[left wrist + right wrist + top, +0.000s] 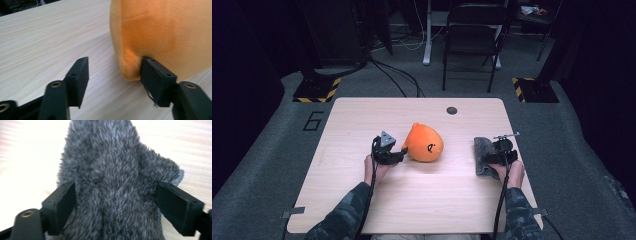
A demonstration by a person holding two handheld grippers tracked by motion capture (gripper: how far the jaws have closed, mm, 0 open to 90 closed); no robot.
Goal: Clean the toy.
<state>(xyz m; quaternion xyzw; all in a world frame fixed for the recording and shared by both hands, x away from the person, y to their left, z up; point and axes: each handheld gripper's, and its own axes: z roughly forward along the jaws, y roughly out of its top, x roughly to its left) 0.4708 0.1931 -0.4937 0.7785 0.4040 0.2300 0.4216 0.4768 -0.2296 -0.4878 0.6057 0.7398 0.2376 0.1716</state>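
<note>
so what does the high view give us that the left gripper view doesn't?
High view: the whole table, both forearms, the right gripper over a grey furry cloth near the right edge, the orange plush's black mark, plus a folding chair and floor cables behind.
Left gripper view: close detail, with the left gripper open, one of its fingers touching a fold of the plush, the other standing clear over bare wood.
Both: the orange plush, the light wood tabletop, the left gripper beside the plush.

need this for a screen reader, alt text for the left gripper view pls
An orange plush toy lies on a pale wooden table, its lower edge touching one of the left gripper's two black fingers. The fingers stand apart, not pinching it.
</note>
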